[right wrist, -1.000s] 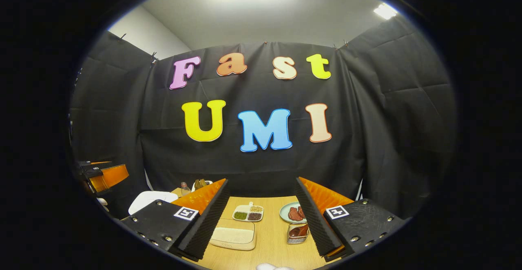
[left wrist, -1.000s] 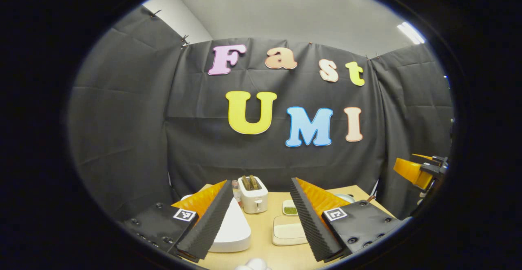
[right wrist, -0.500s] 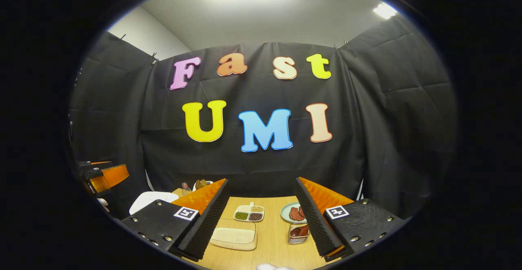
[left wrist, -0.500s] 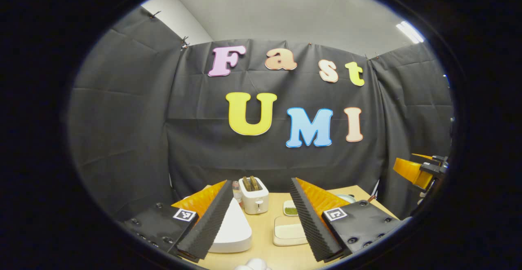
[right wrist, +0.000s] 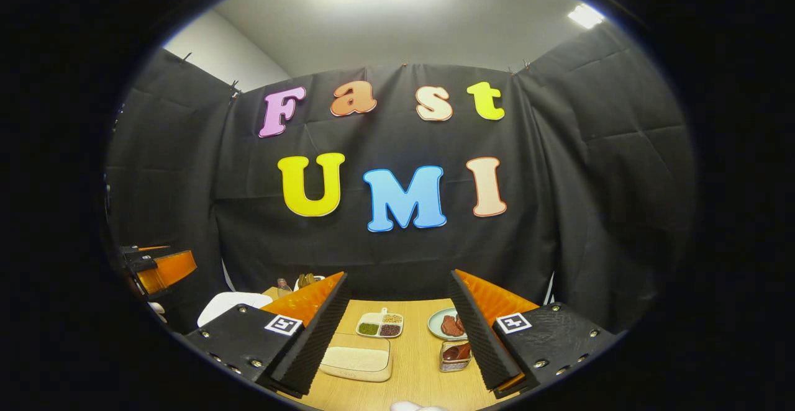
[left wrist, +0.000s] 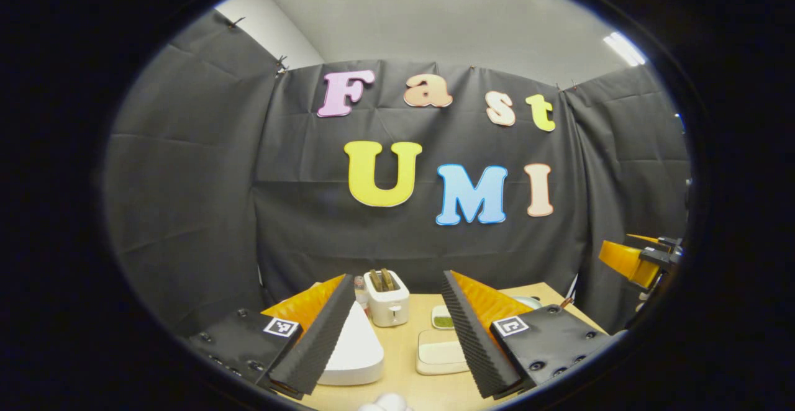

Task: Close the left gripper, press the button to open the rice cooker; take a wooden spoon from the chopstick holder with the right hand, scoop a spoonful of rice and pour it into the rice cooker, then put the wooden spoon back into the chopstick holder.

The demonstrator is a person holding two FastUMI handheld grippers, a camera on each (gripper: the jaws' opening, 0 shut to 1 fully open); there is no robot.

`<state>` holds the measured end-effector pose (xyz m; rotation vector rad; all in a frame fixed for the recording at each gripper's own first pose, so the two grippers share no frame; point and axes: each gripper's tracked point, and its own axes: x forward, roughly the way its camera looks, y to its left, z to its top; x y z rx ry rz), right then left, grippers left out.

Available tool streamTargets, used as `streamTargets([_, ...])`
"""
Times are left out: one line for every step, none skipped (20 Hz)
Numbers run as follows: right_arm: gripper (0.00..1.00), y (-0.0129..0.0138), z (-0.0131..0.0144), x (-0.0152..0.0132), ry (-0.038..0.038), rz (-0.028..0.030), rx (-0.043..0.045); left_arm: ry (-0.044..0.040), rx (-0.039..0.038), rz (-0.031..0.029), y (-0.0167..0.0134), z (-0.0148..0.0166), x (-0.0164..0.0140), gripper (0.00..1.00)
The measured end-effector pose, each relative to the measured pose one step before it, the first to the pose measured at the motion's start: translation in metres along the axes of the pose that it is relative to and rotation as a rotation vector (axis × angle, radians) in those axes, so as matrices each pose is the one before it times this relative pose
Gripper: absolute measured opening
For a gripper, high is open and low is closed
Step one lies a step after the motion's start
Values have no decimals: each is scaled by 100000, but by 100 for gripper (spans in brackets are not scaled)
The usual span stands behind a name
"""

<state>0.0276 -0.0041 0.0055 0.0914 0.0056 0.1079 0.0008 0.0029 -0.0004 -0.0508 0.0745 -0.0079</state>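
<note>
Fingers of the left gripper (left wrist: 396, 315) are held wide apart above the table (left wrist: 407, 336), nothing between them. The white rice cooker (left wrist: 355, 349), its lid down, is seen just behind the left finger, beside a toaster (left wrist: 387, 298). The right gripper (right wrist: 397, 318) is likewise spread and empty, raised over a shallow tray of rice (right wrist: 356, 359) and a divided dish (right wrist: 379, 324).

Right tool (right wrist: 397, 330) gapes wide above the rice tray (right wrist: 356, 359) on the table (right wrist: 415, 374).
</note>
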Motion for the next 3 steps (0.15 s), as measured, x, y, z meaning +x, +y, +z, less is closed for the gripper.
streamTargets([98,-126,7,-66,-6,-189,-208,-51,-1,22,55,-34,-28,96])
streamTargets([98,8,0,51,-4,164,-27,-33,-37,80,56,-5,28,96])
streamTargets([98,-22,6,16,-107,-24,13,149,-108,-30,-42,-1,58,96])
